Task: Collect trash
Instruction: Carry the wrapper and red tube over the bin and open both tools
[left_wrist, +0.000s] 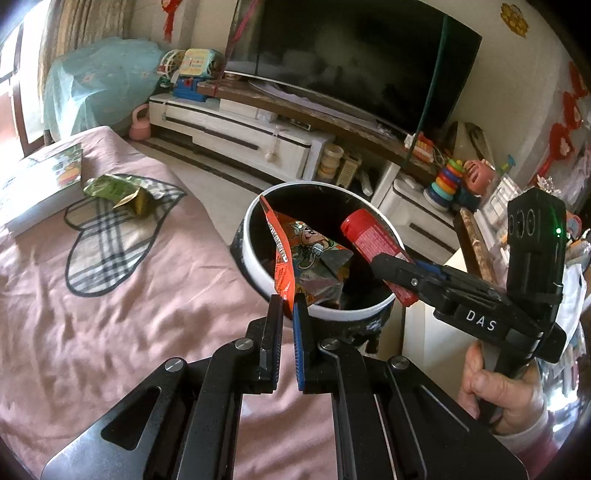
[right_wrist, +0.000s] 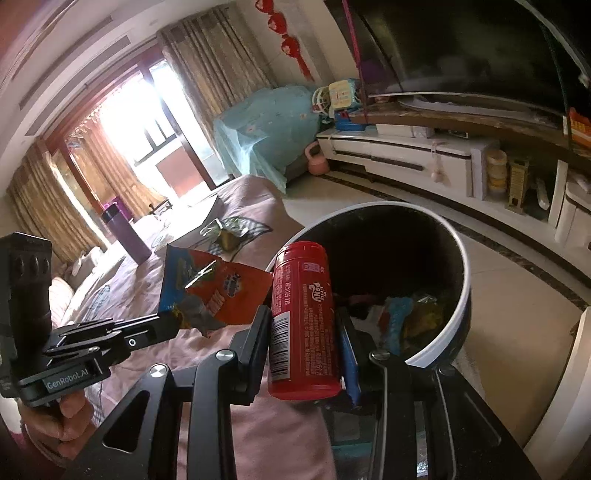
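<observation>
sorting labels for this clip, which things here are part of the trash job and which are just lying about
Job: orange snack wrapper in left gripper; red bottle in right gripper; trash bin; green wrapper.

Lying about: book, purple flask, TV, toys.

Bin (left_wrist: 258, 273) sits just beside the bed (left_wrist: 110, 295), wrapper (left_wrist: 310, 262) and canister (left_wrist: 373, 247) over its mouth, TV stand (left_wrist: 236, 129) behind.

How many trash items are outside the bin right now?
3. An orange wrapper pinched in the left claw, a red tube in the right claw, and a green wrapper on the bed. More may be hidden.
</observation>
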